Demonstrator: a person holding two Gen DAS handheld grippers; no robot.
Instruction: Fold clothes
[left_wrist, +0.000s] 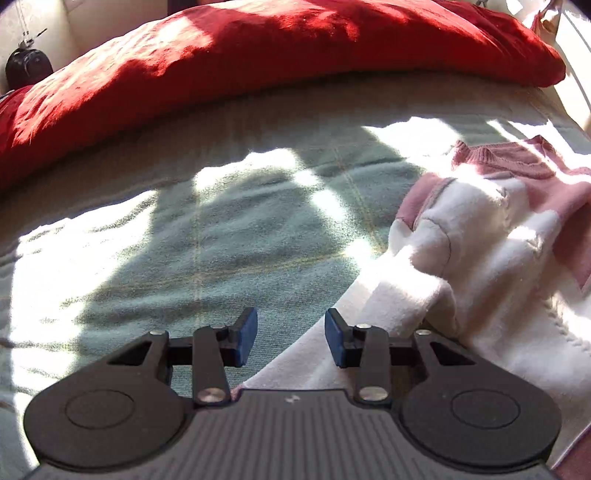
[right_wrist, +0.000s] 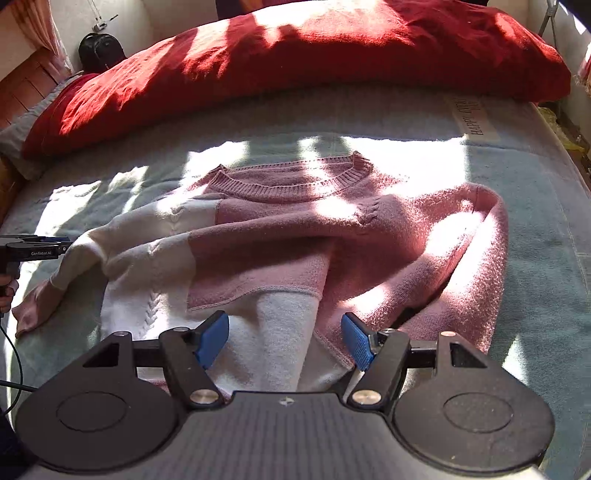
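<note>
A pink and white knit sweater (right_wrist: 280, 236) lies on the bed, neck away from me, its right sleeve folded in along the side. My right gripper (right_wrist: 284, 341) is open and empty just above its lower hem. My left gripper (left_wrist: 290, 338) is open and empty beside the sweater's white left sleeve (left_wrist: 439, 258), over the sleeve's edge. It also shows in the right wrist view (right_wrist: 55, 243) at the far left, next to that sleeve.
A pale green blanket (left_wrist: 207, 236) covers the bed. A long red pillow (right_wrist: 295, 62) lies across the far side. A dark round object (right_wrist: 99, 50) sits at the back left. A cable (right_wrist: 14, 354) hangs at the left edge.
</note>
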